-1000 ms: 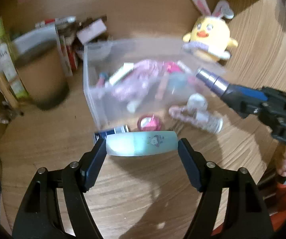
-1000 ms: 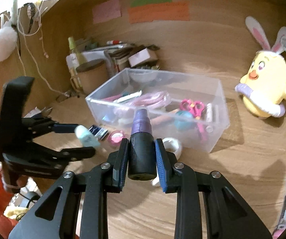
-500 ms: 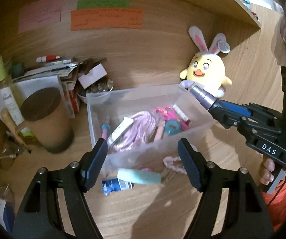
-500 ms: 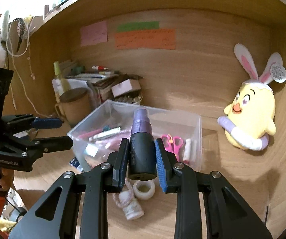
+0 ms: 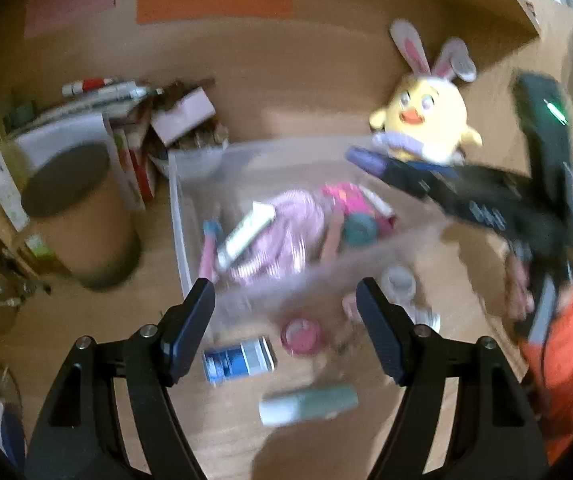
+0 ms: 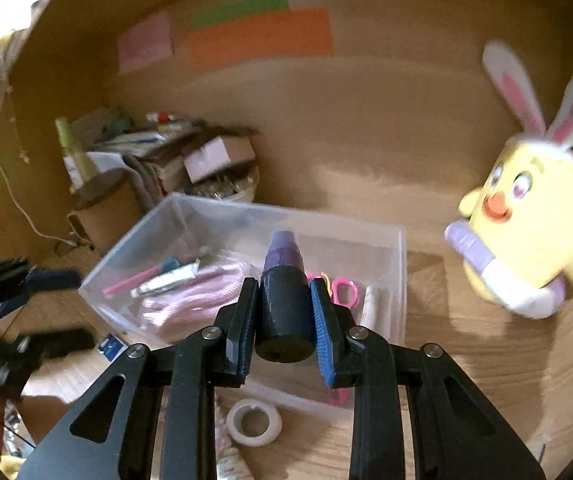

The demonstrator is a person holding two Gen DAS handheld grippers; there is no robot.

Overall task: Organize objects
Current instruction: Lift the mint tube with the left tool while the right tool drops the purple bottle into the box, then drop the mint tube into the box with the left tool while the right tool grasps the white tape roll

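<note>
A clear plastic bin (image 5: pixel 182 216) (image 6: pixel 400 276) holds a pink cord, scissors, a white tube and pens. My left gripper (image 5: pixel 286 304) is open and empty, above the bin's near wall. A mint green tube (image 5: pixel 308 402) lies on the desk below it, beside a blue-and-white item (image 5: pixel 238 358) and a pink round item (image 5: pixel 301 336). My right gripper (image 6: pixel 284 308) is shut on a black bottle with a purple cap (image 6: pixel 284 276), held over the bin's near side; it also shows in the left wrist view (image 5: pixel 382 168).
A yellow bunny-eared plush (image 6: pixel 526 220) (image 5: pixel 426 120) sits right of the bin. A brown lidded canister (image 5: pixel 74 204), books and boxes (image 5: pixel 182 120) crowd the back left. A tape roll (image 6: pixel 253 422) lies in front of the bin. Sticky notes (image 6: pixel 258 36) hang on the back wall.
My left gripper opened and let go of the mint tube, which now lies on the desk. My right gripper carried the bottle up and over the bin.
</note>
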